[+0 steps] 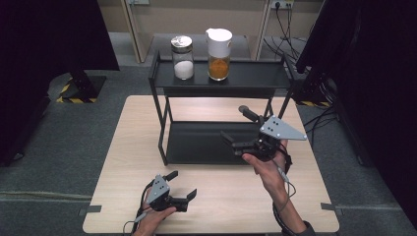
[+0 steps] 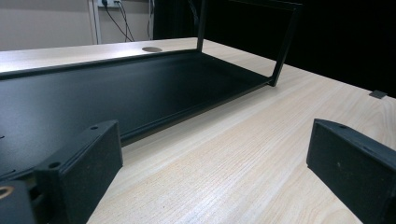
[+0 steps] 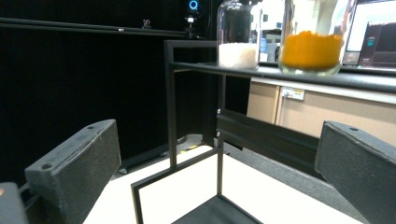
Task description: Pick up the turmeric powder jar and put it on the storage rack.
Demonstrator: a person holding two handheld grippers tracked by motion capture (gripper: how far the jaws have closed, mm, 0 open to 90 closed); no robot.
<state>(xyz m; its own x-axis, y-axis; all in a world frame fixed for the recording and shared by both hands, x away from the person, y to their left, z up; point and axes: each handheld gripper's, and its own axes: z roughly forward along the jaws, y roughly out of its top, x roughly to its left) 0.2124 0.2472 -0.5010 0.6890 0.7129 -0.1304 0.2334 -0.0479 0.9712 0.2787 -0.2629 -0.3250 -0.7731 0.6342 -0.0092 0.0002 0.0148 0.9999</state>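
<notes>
A black two-tier rack stands on the light wooden table. Its top shelf carries a glass jar of white grains with a silver lid and a jar of orange powder with a white lid. My right gripper hovers open over the right part of the lower shelf, holding nothing. From below it sees the white jar and the orange jar. My left gripper is open near the table's front edge, empty, facing the lower shelf.
Black curtains hang on both sides, with cables on the floor at the right. A wall with sockets runs behind the rack. Bare tabletop lies between my left gripper and the rack.
</notes>
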